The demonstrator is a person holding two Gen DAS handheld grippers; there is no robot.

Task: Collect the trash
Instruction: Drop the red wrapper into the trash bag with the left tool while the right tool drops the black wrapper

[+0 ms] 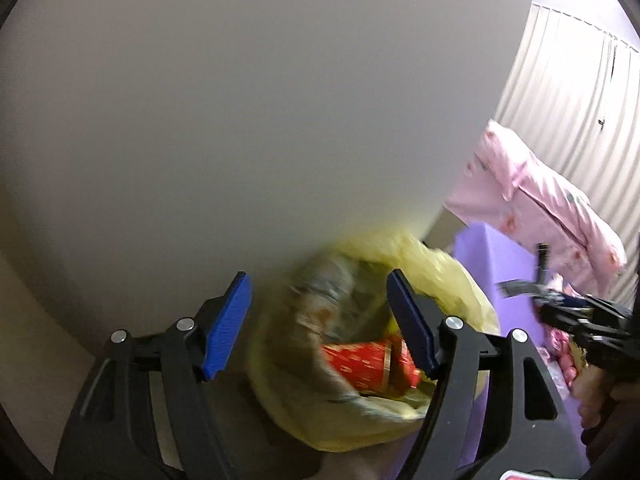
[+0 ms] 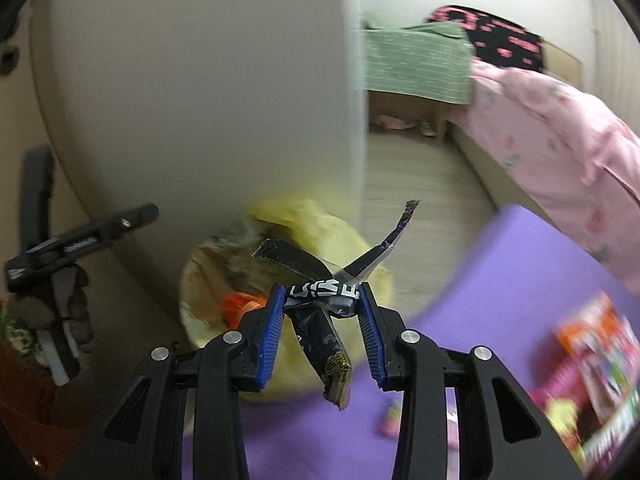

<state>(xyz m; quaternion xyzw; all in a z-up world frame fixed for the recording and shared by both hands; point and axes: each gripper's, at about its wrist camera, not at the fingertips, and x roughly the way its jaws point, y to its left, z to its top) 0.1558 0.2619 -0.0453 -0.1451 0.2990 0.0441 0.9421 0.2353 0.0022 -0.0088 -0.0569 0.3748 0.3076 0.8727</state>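
Note:
A trash bin lined with a yellow bag (image 1: 448, 280) stands on the floor by a white wall; it also shows in the right wrist view (image 2: 320, 224). Inside lie a red packet (image 1: 364, 364) and other wrappers. My left gripper (image 1: 320, 320) is open and empty, just above the bin's mouth. My right gripper (image 2: 322, 298) is shut on a crumpled black wrapper (image 2: 320, 292) with white lettering, held near the bin's right side. The right gripper also shows in the left wrist view (image 1: 568, 312) at the right.
A purple mat (image 2: 500, 272) covers the floor to the right, with colourful packets (image 2: 600, 372) on it. A bed with a pink quilt (image 2: 552, 132) stands behind. The white wall (image 1: 240, 120) rises close behind the bin.

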